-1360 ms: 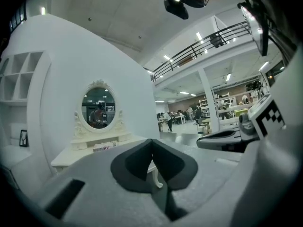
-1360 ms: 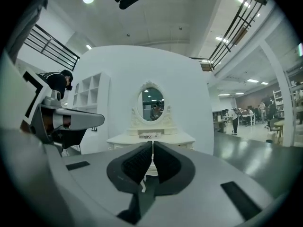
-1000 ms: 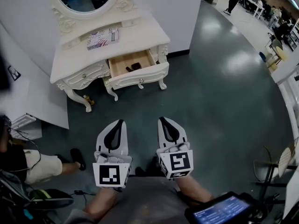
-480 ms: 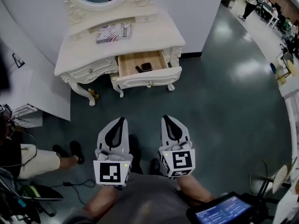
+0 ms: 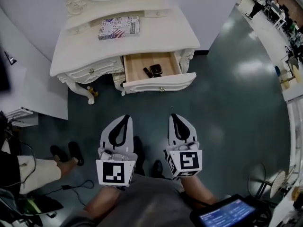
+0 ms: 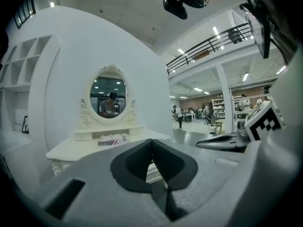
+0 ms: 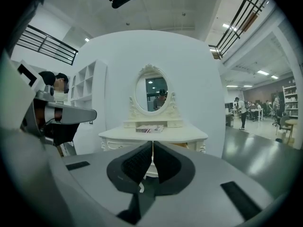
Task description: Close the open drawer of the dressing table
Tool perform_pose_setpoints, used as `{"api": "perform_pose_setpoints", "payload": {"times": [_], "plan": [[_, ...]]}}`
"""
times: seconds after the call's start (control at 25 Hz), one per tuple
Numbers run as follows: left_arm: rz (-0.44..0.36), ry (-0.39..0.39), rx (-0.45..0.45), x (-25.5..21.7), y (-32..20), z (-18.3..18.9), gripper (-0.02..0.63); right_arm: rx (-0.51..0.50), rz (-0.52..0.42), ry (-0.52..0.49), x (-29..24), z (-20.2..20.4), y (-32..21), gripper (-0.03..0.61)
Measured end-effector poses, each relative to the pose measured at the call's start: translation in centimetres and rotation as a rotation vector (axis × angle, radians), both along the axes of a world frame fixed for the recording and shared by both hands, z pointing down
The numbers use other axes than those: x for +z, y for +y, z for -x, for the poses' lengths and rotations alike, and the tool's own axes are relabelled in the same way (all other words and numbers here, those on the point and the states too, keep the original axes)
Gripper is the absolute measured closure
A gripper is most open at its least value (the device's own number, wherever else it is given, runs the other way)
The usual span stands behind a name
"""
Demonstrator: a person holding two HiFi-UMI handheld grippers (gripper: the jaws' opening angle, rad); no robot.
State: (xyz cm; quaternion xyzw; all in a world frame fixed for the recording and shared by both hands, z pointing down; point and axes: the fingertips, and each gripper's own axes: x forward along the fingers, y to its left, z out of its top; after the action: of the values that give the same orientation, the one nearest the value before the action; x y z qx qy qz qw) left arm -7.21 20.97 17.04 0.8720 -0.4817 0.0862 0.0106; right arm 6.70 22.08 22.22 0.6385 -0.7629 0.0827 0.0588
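A white dressing table (image 5: 90,51) with an oval mirror stands against the wall at the top of the head view. Its right drawer (image 5: 161,83) is pulled out, with a small dark watch-like item (image 5: 156,70) inside. A patterned book (image 5: 119,28) lies on the tabletop. My left gripper (image 5: 125,117) and right gripper (image 5: 174,116) are side by side over the floor, a short way in front of the drawer, both shut and holding nothing. The table (image 6: 102,147) (image 7: 152,134) lies straight ahead in both gripper views, beyond the closed fingertips.
A seated person's leg and shoes (image 5: 64,154) are on the floor at the left, with cables nearby. A white panel (image 5: 28,93) stands left of the table. A tablet screen (image 5: 226,213) is at the bottom right, a chair (image 5: 279,174) at the far right.
Both grippers have moved forward toward the dressing table, which now sits larger and nearer in the head view. Their jaws have stayed shut.
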Motion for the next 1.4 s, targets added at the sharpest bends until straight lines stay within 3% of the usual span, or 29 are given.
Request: {"api": "perform_pose_setpoints", "payload": {"times": [0.28,0.8,1.4], "plan": [[0.015,0.016,0.017,0.5,-6.6,3.0,0.598,0.075,0.000,0.010,0.0,1.0,-6.4,0.563],[-0.077,0.074,0.116,-2.8,-13.3,3.8,0.598,0.162,-0.093,0.081,-4.5,2.1,-12.2,0.563],[-0.005,0.080,0.101,-0.5,-18.3,1.7,0.598,0.148,-0.021,0.069,-1.1,0.2,-16.8,0.563]]}}
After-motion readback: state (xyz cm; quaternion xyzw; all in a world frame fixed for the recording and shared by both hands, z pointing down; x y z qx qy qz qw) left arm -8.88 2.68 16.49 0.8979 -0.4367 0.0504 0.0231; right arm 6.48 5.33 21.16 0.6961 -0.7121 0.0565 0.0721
